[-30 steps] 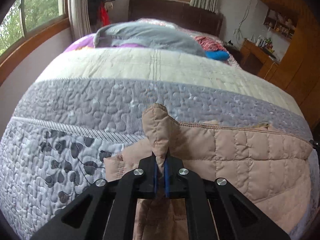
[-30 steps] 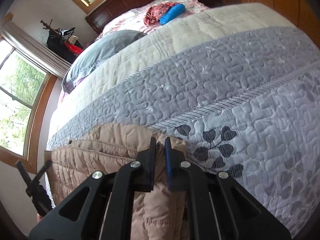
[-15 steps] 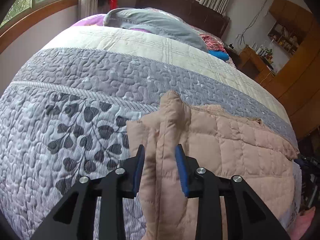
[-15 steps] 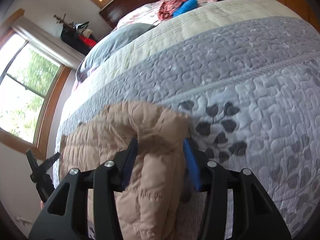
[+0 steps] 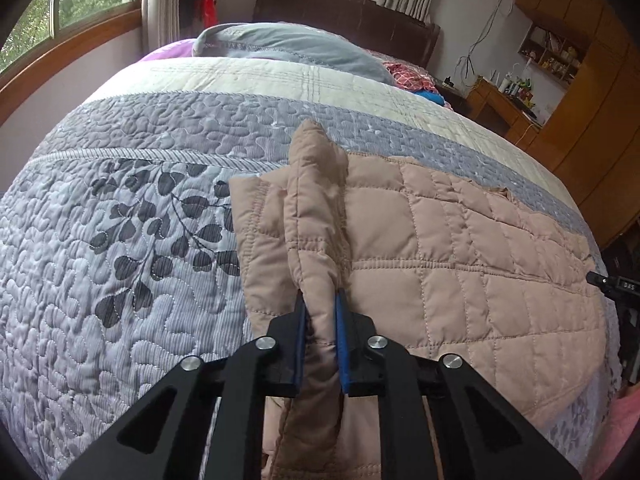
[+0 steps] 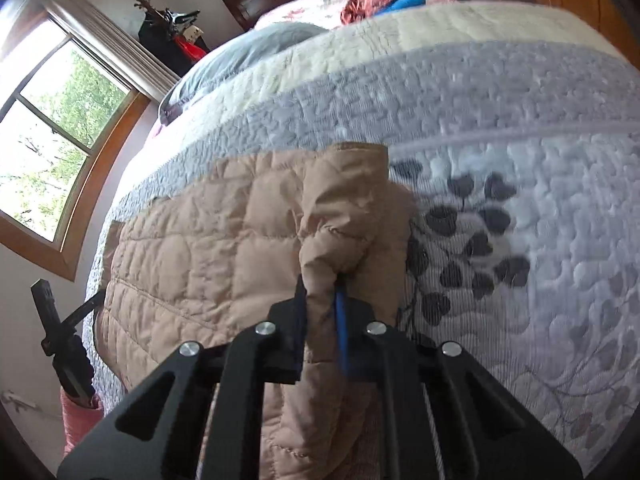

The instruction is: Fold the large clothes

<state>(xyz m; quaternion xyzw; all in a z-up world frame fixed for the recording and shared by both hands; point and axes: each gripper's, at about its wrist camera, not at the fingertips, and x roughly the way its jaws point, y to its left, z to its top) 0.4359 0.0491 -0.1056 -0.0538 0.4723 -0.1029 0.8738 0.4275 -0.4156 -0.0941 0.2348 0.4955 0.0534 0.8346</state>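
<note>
A tan quilted jacket (image 5: 460, 248) lies folded on the bed's grey quilt (image 5: 132, 220). My left gripper (image 5: 320, 312) is shut on a raised ridge of the jacket at its left edge. In the right wrist view the same jacket (image 6: 208, 240) spreads to the left, and my right gripper (image 6: 320, 292) is shut on a bunched fold at its right edge. The other gripper shows as a black shape at the left edge of the right wrist view (image 6: 60, 340) and at the right edge of the left wrist view (image 5: 620, 292).
A grey pillow (image 5: 288, 48) and red and blue clothes (image 5: 416, 80) lie near the dark headboard (image 5: 344, 12). A window (image 5: 60, 12) is on the left. A wooden desk and wardrobe (image 5: 580, 92) stand to the right of the bed.
Half a second ago both grippers stood open around the jacket's edges; now both have closed on bunched fabric again. Both cameras have pulled back and tilted slightly.
</note>
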